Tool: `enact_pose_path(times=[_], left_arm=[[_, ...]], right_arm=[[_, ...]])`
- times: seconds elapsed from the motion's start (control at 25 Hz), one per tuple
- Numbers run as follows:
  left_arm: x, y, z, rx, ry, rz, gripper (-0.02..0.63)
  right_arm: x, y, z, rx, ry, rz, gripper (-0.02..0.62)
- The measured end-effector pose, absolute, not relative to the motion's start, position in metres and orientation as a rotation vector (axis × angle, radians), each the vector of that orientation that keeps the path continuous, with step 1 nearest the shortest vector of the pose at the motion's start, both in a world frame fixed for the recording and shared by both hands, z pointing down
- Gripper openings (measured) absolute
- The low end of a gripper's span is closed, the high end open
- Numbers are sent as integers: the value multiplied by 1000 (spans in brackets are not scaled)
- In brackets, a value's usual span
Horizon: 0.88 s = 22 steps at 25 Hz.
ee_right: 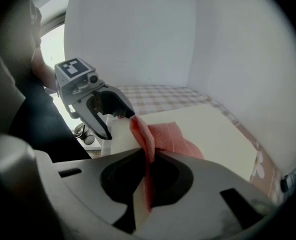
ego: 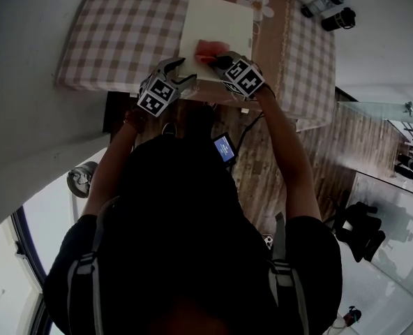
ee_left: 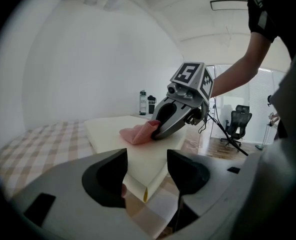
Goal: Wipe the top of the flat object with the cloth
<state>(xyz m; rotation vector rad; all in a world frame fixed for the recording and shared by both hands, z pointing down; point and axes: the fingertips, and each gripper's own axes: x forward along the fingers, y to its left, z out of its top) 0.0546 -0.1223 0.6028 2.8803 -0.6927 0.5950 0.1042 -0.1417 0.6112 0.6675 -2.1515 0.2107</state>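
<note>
A cream flat pad (ego: 217, 19) lies on the checked tablecloth (ego: 123, 26). A pink cloth (ego: 208, 49) rests on the pad's near part, pinched in my right gripper (ego: 217, 61), which tilts down onto it. The right gripper view shows the cloth (ee_right: 170, 136) folded upright between the shut jaws of that gripper (ee_right: 148, 171). My left gripper (ego: 178, 74) sits at the pad's near left corner. In the left gripper view that corner (ee_left: 143, 181) lies between the wide-set jaws of my left gripper (ee_left: 145, 169), both of which touch its edges.
Two bottles (ego: 323, 3) (ego: 339, 19) stand on the floor past the table's far right corner. The table's near edge runs just under both grippers. An office chair (ee_left: 236, 124) stands farther off on the wooden floor.
</note>
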Motion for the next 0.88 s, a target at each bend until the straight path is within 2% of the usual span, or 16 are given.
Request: enact_pose_path(times=[0.6,0.88], left_arm=[[61,-121,603,2875,-702,587,261],[58,-119,602,2883,-717,601,262]], right_arm=[[99,-104,604,696,-2148,20,17],[97,-79,599,600,-2283,104,17]])
